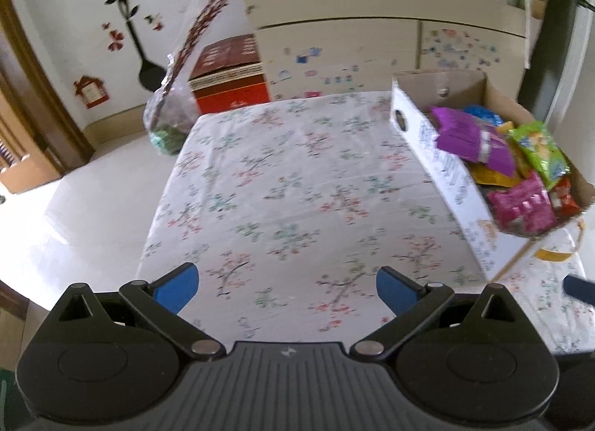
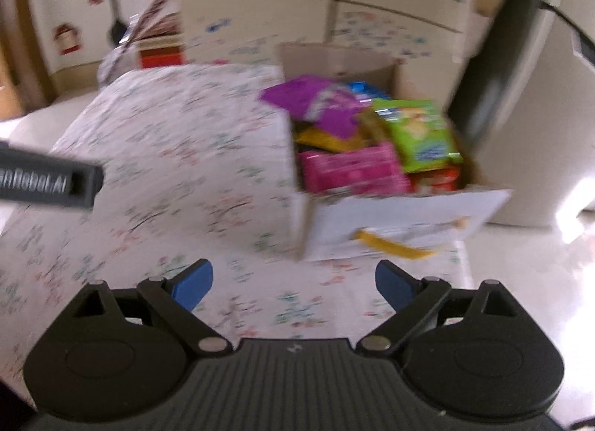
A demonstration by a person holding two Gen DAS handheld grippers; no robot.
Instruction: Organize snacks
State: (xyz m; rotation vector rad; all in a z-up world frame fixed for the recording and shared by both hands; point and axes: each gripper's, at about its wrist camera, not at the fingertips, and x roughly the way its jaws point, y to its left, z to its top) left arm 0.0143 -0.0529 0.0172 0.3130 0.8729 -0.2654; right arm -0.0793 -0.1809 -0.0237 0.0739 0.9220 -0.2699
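Observation:
A cardboard box [image 1: 442, 167] stands on the right side of a table with a floral cloth [image 1: 290, 189]. It holds several snack packets: purple [image 1: 468, 137], green [image 1: 539, 150], pink [image 1: 520, 208], yellow and red. The box [image 2: 401, 219] also shows in the right wrist view, with the purple [image 2: 316, 100], green [image 2: 420, 133] and pink [image 2: 349, 167] packets. My left gripper [image 1: 286, 289] is open and empty over the table's near edge. My right gripper [image 2: 293, 288] is open and empty, just short of the box's near wall.
A red carton [image 1: 230, 74] and a clear plastic bag [image 1: 167, 122] stand on the floor beyond the table. A cabinet [image 1: 372, 48] with stickers is behind. The left gripper's body [image 2: 48, 180] shows at the left of the right wrist view. White floor lies left.

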